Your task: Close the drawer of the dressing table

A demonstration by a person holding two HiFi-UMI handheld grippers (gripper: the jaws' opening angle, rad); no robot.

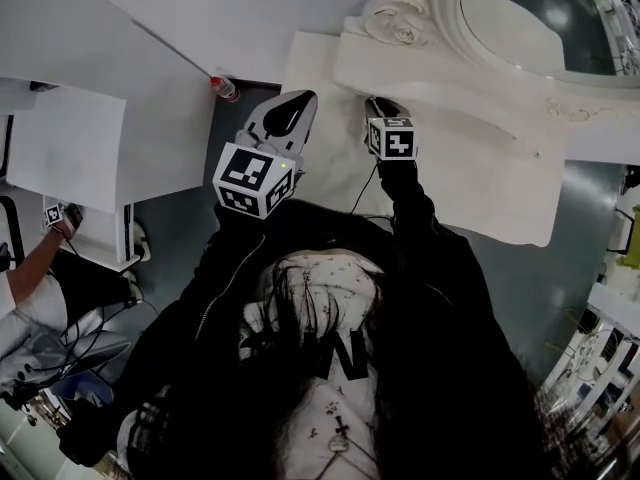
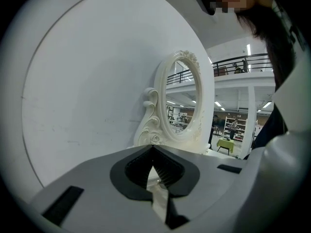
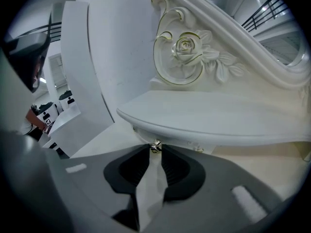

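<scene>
The right tongs (image 3: 155, 149) nip the small metal knob (image 3: 155, 145) of the drawer (image 3: 195, 148) under the tabletop (image 3: 209, 115), the left tongs (image 2: 153, 148) closed and empty; the drawer likely slides lightly, its slick knob best pushed squarely.

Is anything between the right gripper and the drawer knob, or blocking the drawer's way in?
Nothing visible. The right gripper has its jaw tips closed on the small metal knob just under the tabletop edge, with no object between. What lies further in is out of sight, so that path cannot be checked.
</scene>
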